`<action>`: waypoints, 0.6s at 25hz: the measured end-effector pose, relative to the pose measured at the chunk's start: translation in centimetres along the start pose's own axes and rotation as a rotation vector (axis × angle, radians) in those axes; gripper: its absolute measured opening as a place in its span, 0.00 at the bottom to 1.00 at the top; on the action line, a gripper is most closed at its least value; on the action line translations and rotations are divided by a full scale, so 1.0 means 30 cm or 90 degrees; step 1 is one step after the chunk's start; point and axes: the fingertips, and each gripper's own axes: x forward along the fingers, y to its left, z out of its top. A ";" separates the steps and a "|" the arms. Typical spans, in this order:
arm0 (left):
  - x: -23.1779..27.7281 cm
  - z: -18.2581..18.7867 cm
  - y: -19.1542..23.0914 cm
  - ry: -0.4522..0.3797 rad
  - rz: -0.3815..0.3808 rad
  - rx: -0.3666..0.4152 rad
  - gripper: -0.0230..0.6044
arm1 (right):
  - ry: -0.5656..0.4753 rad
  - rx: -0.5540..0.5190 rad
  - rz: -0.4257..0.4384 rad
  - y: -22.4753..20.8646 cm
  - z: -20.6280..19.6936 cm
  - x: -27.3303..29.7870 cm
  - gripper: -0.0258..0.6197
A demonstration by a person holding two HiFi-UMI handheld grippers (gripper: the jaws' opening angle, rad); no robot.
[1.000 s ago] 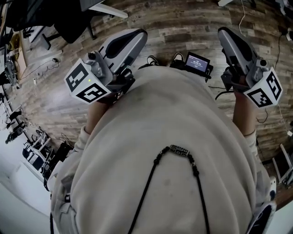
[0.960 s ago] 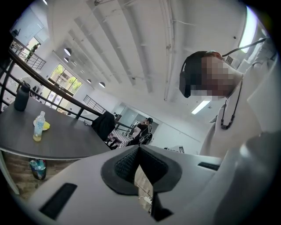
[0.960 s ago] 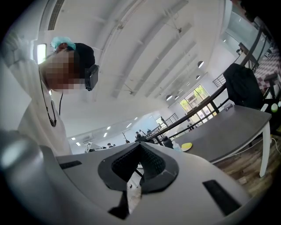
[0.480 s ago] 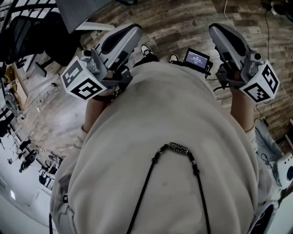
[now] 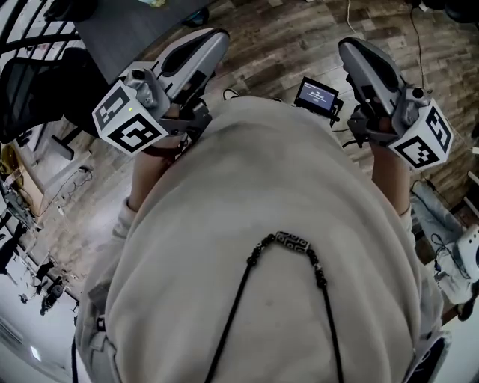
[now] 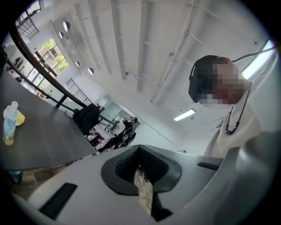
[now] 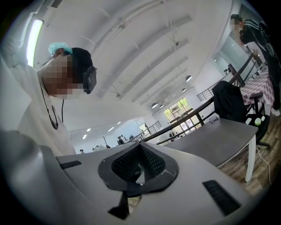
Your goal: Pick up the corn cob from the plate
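No corn cob and no plate show in any view. In the head view my left gripper (image 5: pixel 213 37) and right gripper (image 5: pixel 350 46) are held out level in front of a person's beige sweatshirt (image 5: pixel 269 247), over wooden floor. Both are shut with nothing between the jaws. The left gripper view shows the left gripper (image 6: pixel 139 160) with its dark pads pressed together. In the right gripper view the right gripper (image 7: pixel 140 165) looks the same.
A dark table (image 5: pixel 127 22) lies ahead at the upper left, with a black chair (image 5: pixel 37 90) beside it. A clear bottle (image 6: pixel 9 123) stands on a grey table (image 6: pixel 39 140). A small screen (image 5: pixel 317 96) hangs at chest level. Cables lie on the floor.
The head view has swung round: the dark table has come into view at the upper left. Both grippers stay shut, and the left one has shifted up and to the left.
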 end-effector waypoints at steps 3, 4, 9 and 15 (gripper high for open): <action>-0.016 -0.001 0.032 0.016 -0.011 -0.014 0.04 | -0.017 0.007 0.000 0.017 0.022 0.045 0.07; -0.034 0.014 0.049 0.014 -0.017 -0.018 0.04 | -0.015 0.006 -0.004 0.022 0.025 0.074 0.07; -0.118 0.074 0.120 0.001 -0.026 -0.018 0.04 | 0.000 0.001 -0.016 0.041 0.026 0.200 0.07; -0.195 0.086 0.101 -0.017 -0.029 0.004 0.04 | 0.016 -0.032 0.012 0.103 0.024 0.276 0.07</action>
